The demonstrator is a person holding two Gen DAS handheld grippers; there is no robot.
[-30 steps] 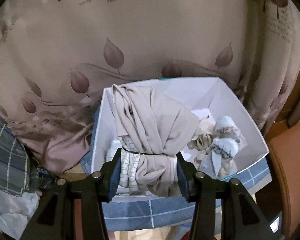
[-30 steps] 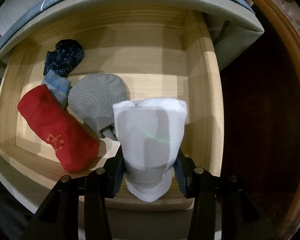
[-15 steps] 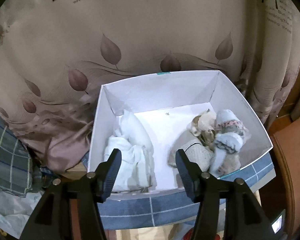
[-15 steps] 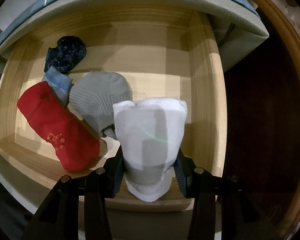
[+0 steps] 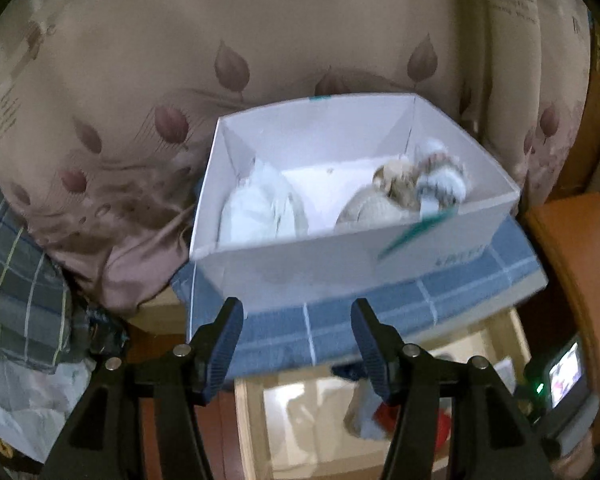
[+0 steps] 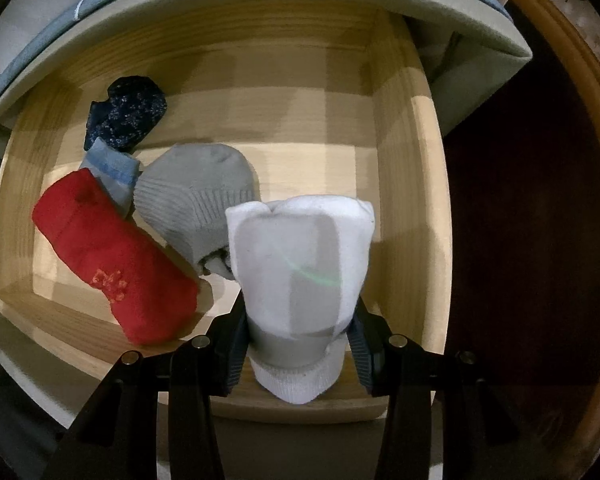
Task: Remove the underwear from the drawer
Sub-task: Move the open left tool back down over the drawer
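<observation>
Overhead, a leaf-print curtain (image 5: pixel 300 40) is hanging behind a white box (image 5: pixel 356 264) holding rolled garments. Below, red, grey and navy bundles are lying at nine o'clock in the wooden drawer (image 6: pixel 404 184). The left gripper (image 5: pixel 296 320) is spread empty; the right gripper (image 6: pixel 298 340) is clamping the white rolled underwear (image 6: pixel 300 264).

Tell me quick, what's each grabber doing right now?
Left gripper: jaws open, nothing in them, in front of the white box.
Right gripper: jaws shut on the white sock bundle above the wooden drawer.
</observation>
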